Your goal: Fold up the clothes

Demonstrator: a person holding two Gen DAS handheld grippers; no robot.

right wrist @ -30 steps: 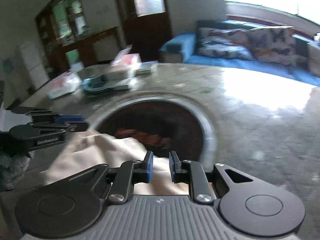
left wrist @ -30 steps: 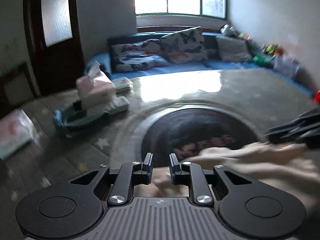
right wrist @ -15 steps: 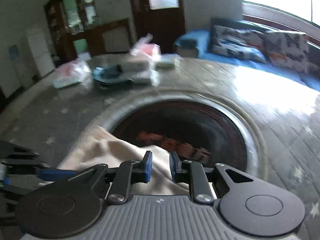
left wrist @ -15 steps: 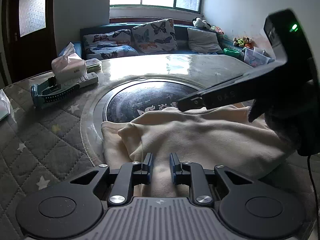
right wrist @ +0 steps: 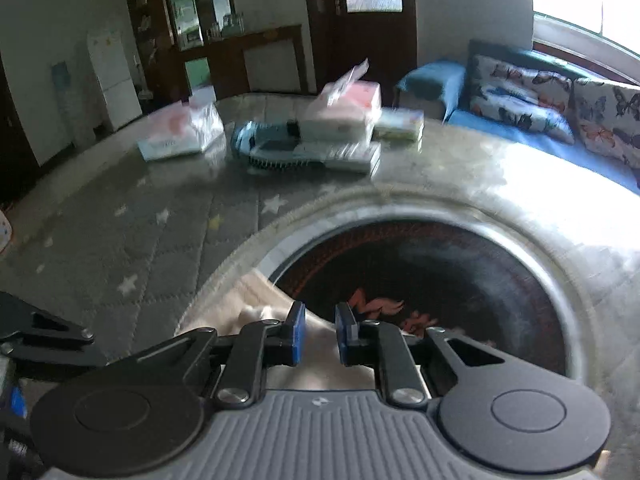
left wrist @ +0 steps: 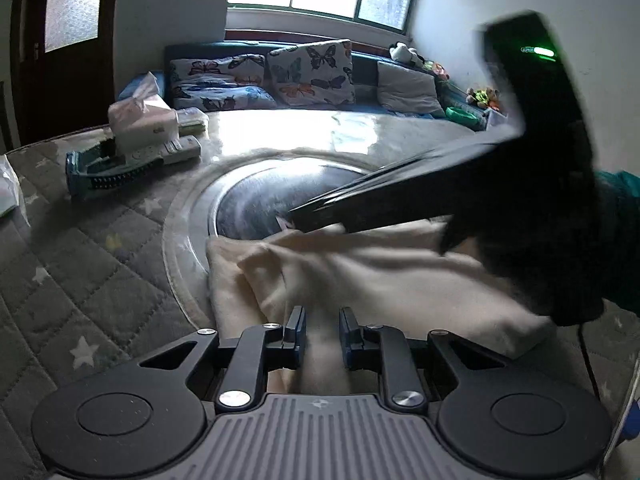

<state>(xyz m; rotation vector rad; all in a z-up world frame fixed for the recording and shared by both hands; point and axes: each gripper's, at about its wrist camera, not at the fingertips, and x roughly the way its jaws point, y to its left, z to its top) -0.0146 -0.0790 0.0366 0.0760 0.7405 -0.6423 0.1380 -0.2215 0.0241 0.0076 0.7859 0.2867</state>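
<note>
Two grippers are working the cream garment [left wrist: 360,280], which is lying bunched at the near rim of the dark round inset [right wrist: 420,280] in the desk [left wrist: 80,264]. I am seeing the left gripper [left wrist: 322,332] with narrow jaws, cloth running between the pads as if pinched. The right gripper [right wrist: 318,334] is closing its jaws with cloth between them; it is sweeping blurred across the left wrist view, above the garment. Quilted desk is lying bare to the left of the folded edge. Farther off, a tissue box [left wrist: 142,120] and blue brush [left wrist: 112,172] are sitting well apart from it.
</note>
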